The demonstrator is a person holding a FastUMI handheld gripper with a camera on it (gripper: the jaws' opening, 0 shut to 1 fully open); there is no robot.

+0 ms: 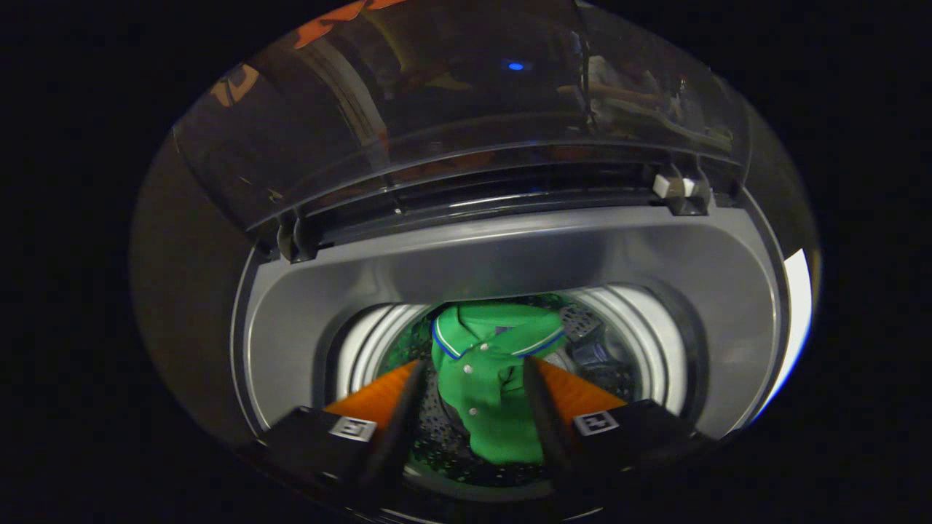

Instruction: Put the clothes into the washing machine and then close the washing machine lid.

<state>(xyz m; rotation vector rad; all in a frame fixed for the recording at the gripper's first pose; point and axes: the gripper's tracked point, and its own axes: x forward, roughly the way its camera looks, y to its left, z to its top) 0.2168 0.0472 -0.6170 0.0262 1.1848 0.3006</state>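
Note:
I look down into the top-loading washing machine [510, 255]. A green polo shirt [484, 407] with a blue-and-white trimmed collar and white buttons lies in the perforated drum [437, 437]. My gripper [473, 364] hangs over the drum mouth, open, its two fingers set wide apart on either side of the shirt. The shirt shows in the gap between them and just beyond, and the right finger overlaps its edge. The dark see-through lid [437, 94] stands raised at the back of the machine.
A grey surround [728, 306] rings the drum's white rim [655, 349]. Two hinges [295, 236] [681, 191] join the lid to the machine's back edge. A bright strip of the machine's outer edge [797, 306] shows to the right.

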